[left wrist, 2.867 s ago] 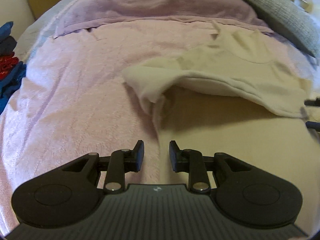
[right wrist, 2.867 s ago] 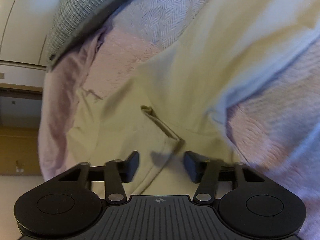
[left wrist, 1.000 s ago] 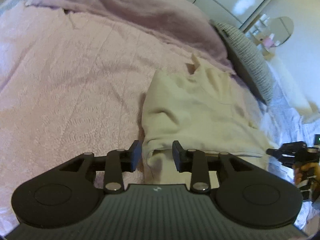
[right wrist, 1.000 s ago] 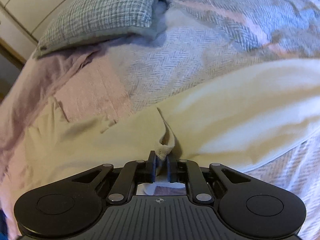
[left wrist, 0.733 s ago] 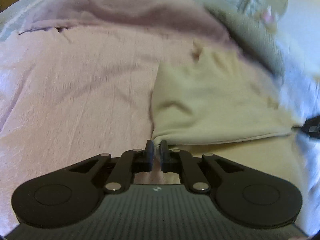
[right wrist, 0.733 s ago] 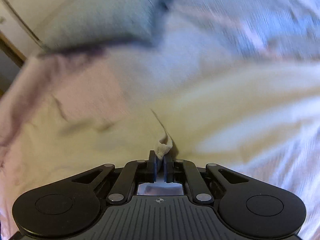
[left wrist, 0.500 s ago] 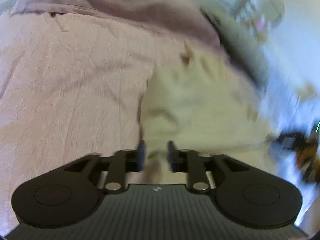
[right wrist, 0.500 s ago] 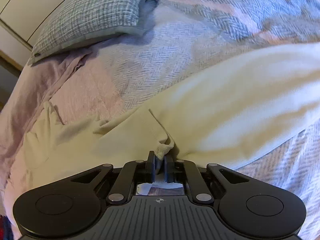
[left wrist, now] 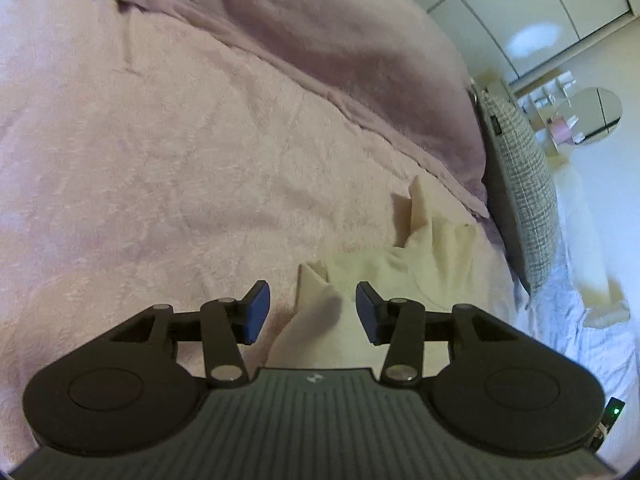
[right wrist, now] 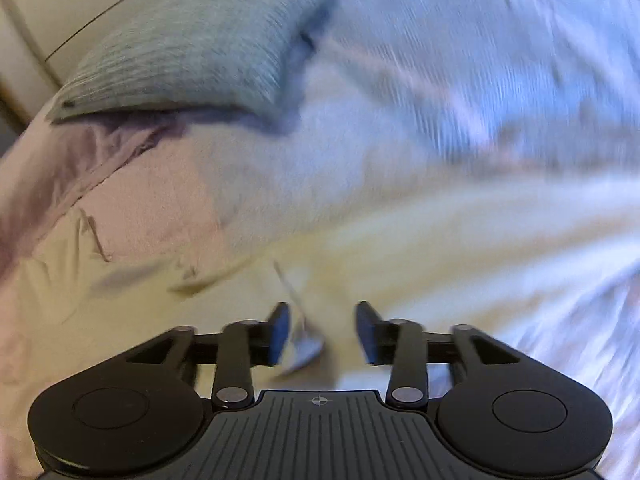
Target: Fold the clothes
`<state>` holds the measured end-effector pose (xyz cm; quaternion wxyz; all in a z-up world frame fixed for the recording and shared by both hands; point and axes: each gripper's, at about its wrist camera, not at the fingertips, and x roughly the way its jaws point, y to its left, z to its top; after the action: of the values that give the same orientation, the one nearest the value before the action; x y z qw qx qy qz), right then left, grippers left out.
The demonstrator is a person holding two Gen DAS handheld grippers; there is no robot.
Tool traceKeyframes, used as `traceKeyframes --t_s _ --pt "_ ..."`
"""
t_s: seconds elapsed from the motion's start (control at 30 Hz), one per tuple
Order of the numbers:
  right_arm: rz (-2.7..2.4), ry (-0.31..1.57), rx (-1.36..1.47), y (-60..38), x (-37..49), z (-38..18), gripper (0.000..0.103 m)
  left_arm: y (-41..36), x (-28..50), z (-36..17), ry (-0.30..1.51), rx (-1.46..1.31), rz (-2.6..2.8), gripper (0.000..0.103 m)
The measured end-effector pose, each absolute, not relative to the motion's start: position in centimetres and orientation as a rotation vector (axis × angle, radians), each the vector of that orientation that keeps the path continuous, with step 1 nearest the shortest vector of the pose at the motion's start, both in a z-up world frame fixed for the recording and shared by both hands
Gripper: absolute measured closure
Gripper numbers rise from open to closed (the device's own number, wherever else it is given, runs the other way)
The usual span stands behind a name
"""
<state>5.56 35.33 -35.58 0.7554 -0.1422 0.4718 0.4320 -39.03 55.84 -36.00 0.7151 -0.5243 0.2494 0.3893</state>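
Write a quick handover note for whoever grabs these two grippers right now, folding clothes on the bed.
Left gripper: open, a corner of the cream garment between its fingers, not gripped.
Right gripper: open over a garment edge; that view is blurred.
Garment: lying on the pink blanket, near the checked pillow.
Done: one fold seems laid, layers look doubled and rumpled.
Left: smooth it, then likely further folds to a compact shape.

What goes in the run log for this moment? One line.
fold clothes | left gripper: open | right gripper: open | cream garment: released, on pink blanket
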Motion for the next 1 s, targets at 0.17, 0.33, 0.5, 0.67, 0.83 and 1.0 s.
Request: traceKeyframes --t_s 0.17,0.33,0.5,0.67,0.83,1.0 --pt "0.984 1.05 -0.278 37.9 5.5 -35.1 0.055 59.6 -34.1 -37.5 0.803 -1.148 0.779 0.06" --pt "0.962 1.075 -0.301 38.4 5.2 -36.4 0.055 60.6 -30.1 -39.6 1.075 -1.058 0.717 0.088" --pt "0.928 1.108 -0.318 37.5 5.7 -37.9 0.055 60.7 -32.3 -38.6 1.014 -0.988 0.783 0.098" --pt "0.941 1.098 -0.338 37.0 5.7 -38.9 0.055 60.6 -36.6 -39.7 0.868 -1.073 1.007 0.103" --pt "0.959 1.15 -0.226 36.1 6.5 -38.0 0.055 58.0 -39.5 -37.8 0.686 -1.173 1.061 0.101" --pt "0.99 1.246 0.01 34.2 7.8 -36.6 0.055 53.4 -39.9 -35.5 0.714 -1.122 1.003 0.085"
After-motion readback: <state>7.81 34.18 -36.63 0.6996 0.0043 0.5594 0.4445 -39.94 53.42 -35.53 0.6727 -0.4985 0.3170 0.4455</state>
